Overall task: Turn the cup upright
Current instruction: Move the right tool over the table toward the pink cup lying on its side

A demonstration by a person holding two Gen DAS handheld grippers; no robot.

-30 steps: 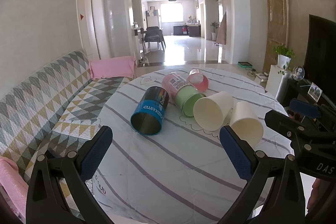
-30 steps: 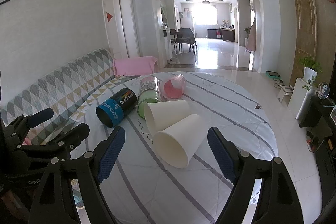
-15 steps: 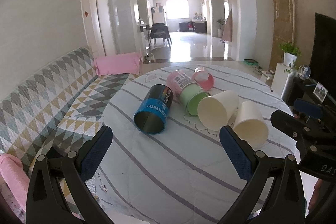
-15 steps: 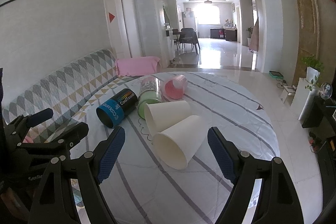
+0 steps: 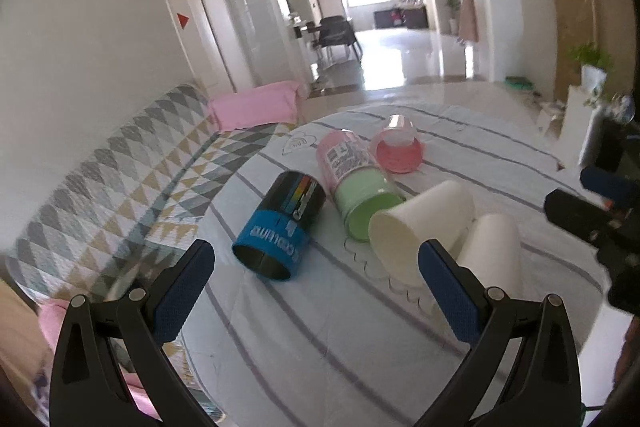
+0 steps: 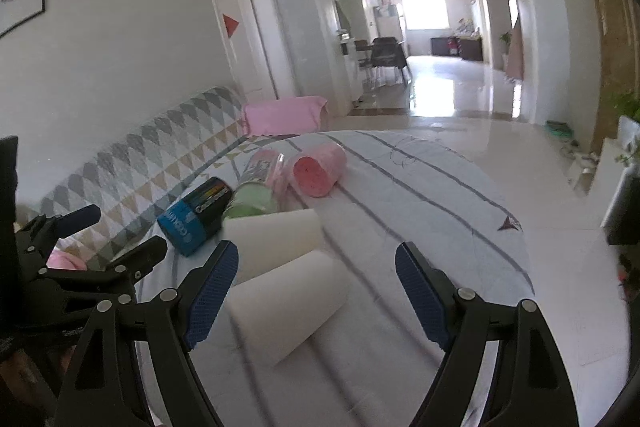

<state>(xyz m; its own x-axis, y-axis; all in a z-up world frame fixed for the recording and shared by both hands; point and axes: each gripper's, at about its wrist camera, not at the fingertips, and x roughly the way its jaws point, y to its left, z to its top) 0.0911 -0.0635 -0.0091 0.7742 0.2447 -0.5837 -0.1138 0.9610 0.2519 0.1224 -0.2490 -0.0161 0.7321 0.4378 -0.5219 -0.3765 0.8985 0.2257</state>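
Several cups lie on their sides on a round table with a striped cloth (image 5: 328,339). A blue and black cup (image 5: 280,231) lies left. Beside it lie a green and pink cup (image 5: 356,195), a pink cup (image 5: 398,149) and two white cups (image 5: 420,231) (image 5: 490,251). My left gripper (image 5: 316,291) is open and empty, above the table short of the cups. My right gripper (image 6: 316,291) is open and empty, with the nearest white cup (image 6: 288,303) lying between its fingers; the second white cup (image 6: 276,239) lies behind it.
A sofa with a triangle-pattern cover (image 5: 104,195) and a pink cushion (image 5: 256,107) stands left of the table. A plant on a white stand (image 5: 592,75) is at the right. The other gripper (image 6: 72,267) shows at the left of the right wrist view.
Both grippers have moved forward and down toward the cups. The right gripper now straddles the nearest white cup. The cups have not moved.
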